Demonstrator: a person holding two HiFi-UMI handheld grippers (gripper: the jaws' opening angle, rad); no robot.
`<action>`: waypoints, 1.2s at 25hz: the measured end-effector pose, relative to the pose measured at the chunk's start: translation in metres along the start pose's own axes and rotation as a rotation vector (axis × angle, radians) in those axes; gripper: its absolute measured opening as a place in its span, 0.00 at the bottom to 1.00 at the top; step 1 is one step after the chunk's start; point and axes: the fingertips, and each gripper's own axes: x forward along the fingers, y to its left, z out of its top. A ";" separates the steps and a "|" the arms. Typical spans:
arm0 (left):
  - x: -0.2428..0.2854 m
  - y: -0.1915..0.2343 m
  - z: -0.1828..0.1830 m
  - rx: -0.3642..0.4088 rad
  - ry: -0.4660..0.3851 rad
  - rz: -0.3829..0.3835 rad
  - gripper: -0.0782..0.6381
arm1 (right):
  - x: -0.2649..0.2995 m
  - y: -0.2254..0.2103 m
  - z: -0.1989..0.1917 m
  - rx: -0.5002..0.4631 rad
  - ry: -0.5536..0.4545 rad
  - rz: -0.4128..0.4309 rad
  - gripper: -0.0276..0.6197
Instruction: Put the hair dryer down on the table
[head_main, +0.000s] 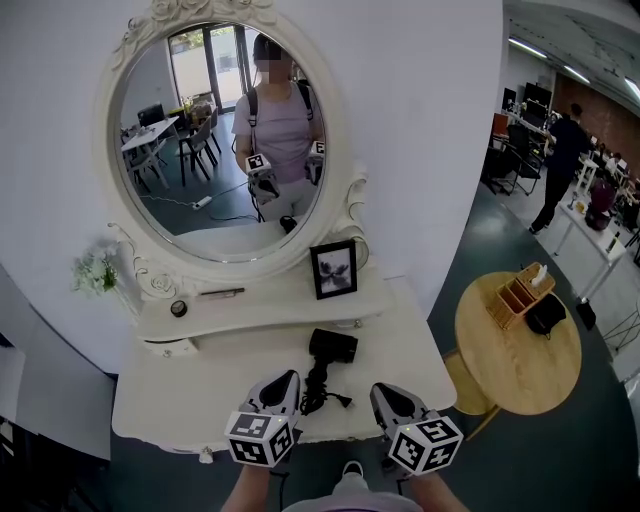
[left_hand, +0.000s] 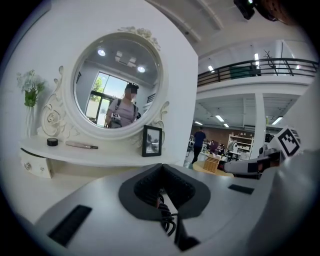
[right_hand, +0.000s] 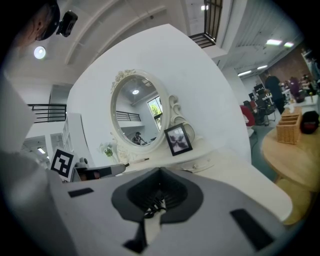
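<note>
Both my grippers, left (head_main: 283, 380) and right (head_main: 388, 392), are closed on nothing. Only the head view shows the black hair dryer (head_main: 333, 345) lying on the white table (head_main: 180, 390) just beyond them, its cord (head_main: 318, 388) bunched between them. My gripper views catch only cord.

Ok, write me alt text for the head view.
A black hair dryer lies on a white dressing table, its cord trailing toward the viewer. The left claw and right claw flank the cord, below an oval mirror.
</note>
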 end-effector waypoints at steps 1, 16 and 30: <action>-0.002 -0.001 0.001 -0.004 -0.007 -0.002 0.11 | -0.001 0.001 0.000 -0.002 -0.003 0.002 0.05; -0.019 -0.001 0.014 0.000 -0.053 0.007 0.11 | -0.005 0.019 0.004 -0.078 -0.009 0.052 0.05; -0.015 0.002 0.010 -0.035 -0.047 0.010 0.11 | -0.001 0.017 0.003 -0.085 -0.004 0.040 0.05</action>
